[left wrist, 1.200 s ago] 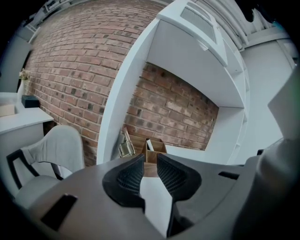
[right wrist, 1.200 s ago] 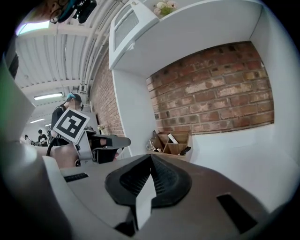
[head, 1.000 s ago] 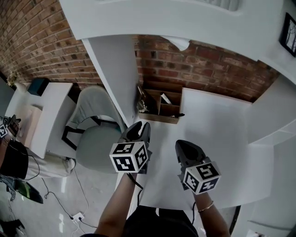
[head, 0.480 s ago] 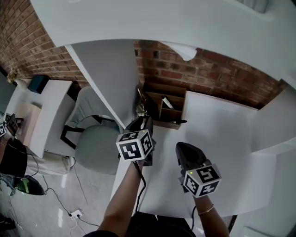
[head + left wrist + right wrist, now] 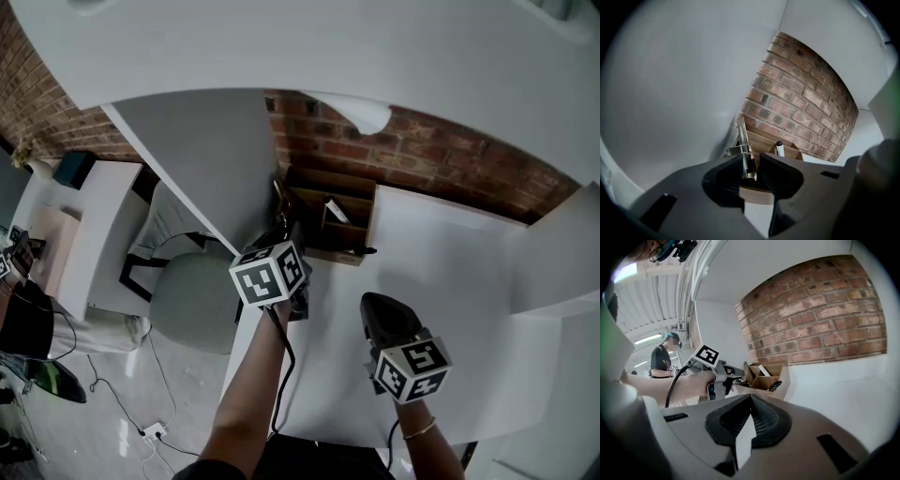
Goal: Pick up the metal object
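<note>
A thin shiny metal object [image 5: 743,136] stands upright in the left compartment of a wooden desk organizer [image 5: 349,236] set against the brick wall. My left gripper [image 5: 751,160] is open, with the metal object's lower part between its jaws, nearer the left pad; I see no pad pressing on it. In the head view the left gripper [image 5: 286,240] reaches the organizer's left end, where the metal object [image 5: 280,199] pokes up. My right gripper [image 5: 374,303] hovers shut over the white desk, empty, short of the organizer [image 5: 765,379].
A black-capped marker [image 5: 778,147] and a white card sit in the organizer's other compartments. A white partition [image 5: 216,159] rises just left of it. A grey chair [image 5: 192,291] stands left of the desk [image 5: 450,281]. A person [image 5: 662,359] stands far off.
My left gripper has moved forward to the organizer's left end and its jaws have widened around the metal object. The right gripper has stayed about where it was.
</note>
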`<state>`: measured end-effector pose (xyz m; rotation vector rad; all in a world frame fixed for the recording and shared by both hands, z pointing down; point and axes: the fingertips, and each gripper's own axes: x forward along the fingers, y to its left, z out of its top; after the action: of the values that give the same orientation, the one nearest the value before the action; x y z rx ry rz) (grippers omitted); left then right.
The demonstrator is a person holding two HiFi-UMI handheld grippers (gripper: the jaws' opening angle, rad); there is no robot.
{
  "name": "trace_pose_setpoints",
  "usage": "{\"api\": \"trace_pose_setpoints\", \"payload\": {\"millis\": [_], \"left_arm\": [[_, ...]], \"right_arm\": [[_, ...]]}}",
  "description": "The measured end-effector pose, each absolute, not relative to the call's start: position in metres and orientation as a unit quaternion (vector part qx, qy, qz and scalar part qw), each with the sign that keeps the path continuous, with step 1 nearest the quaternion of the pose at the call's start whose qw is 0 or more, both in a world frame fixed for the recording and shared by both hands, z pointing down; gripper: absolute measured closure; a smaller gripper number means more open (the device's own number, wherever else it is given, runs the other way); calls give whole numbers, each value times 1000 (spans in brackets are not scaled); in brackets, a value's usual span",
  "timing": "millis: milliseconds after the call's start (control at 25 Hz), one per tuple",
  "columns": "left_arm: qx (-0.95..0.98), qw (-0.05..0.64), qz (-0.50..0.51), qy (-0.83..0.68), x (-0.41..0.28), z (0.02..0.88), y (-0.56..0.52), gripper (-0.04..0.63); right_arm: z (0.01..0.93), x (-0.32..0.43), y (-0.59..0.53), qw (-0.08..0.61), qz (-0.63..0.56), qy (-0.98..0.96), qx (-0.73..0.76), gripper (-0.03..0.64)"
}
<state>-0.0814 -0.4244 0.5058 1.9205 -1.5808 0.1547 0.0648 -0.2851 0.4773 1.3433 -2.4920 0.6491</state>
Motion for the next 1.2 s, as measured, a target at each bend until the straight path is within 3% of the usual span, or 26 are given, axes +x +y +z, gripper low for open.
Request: {"api": "trace_pose_setpoints", "payload": {"millis": [760, 1200], "left_arm": [[717, 338, 33, -609, -75, 501, -422, 569], [758, 231, 3, -610, -74, 426, -397, 571]], "right_arm": [[475, 62, -281, 118, 223, -856, 452, 612], [453, 57, -270, 104, 194, -861, 458, 612]]}}
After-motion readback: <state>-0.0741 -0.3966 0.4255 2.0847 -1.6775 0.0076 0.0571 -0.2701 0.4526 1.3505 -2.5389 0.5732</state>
